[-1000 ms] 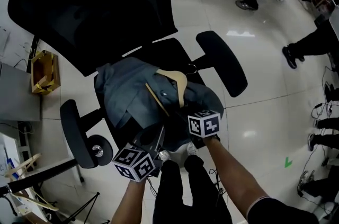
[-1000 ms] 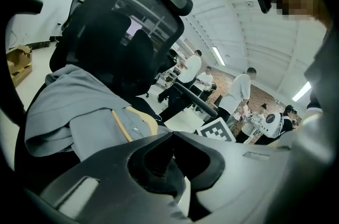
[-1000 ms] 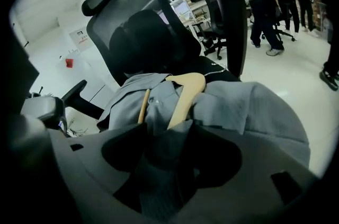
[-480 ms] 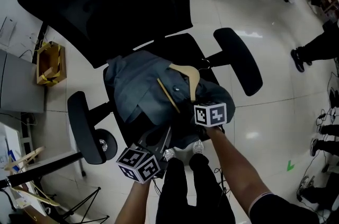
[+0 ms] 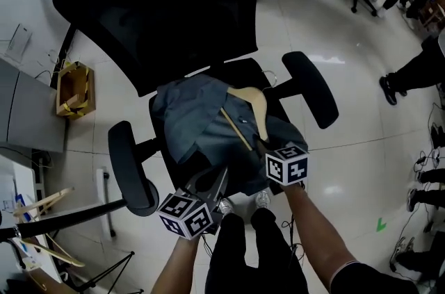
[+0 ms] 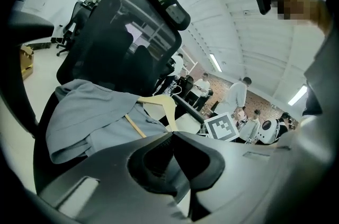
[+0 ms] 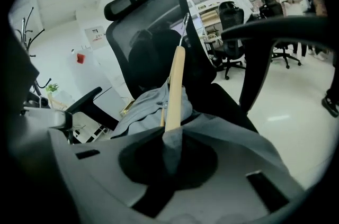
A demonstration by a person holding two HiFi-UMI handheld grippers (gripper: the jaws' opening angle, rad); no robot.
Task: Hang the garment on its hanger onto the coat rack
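- Head view: the garment (image 5: 191, 119) lies crumpled on the seat of the office chair (image 5: 160, 14) at frame centre. The wooden hanger (image 5: 254, 101) is on top of it, hook toward the upper right. Nothing is on a rack yet.
- Right gripper (image 5: 260, 142): its jaws have just been closing. The right gripper view shows them clamped on a fold of garment wrapped over one hanger arm's end, bare wood rising from the pinch. I judge this spot was chosen so cloth and hanger lift together.
- Left gripper (image 5: 221, 176): jaws together and empty, lower centre, just short of the garment's near edge. It is probably kept in reserve to steady the load.
- Thin branched stand (image 7: 25, 27), left edge of the right gripper view, may be the coat rack; unconfirmed.
- Risk: a one-end grip could tilt the hanger and shed the cloth.
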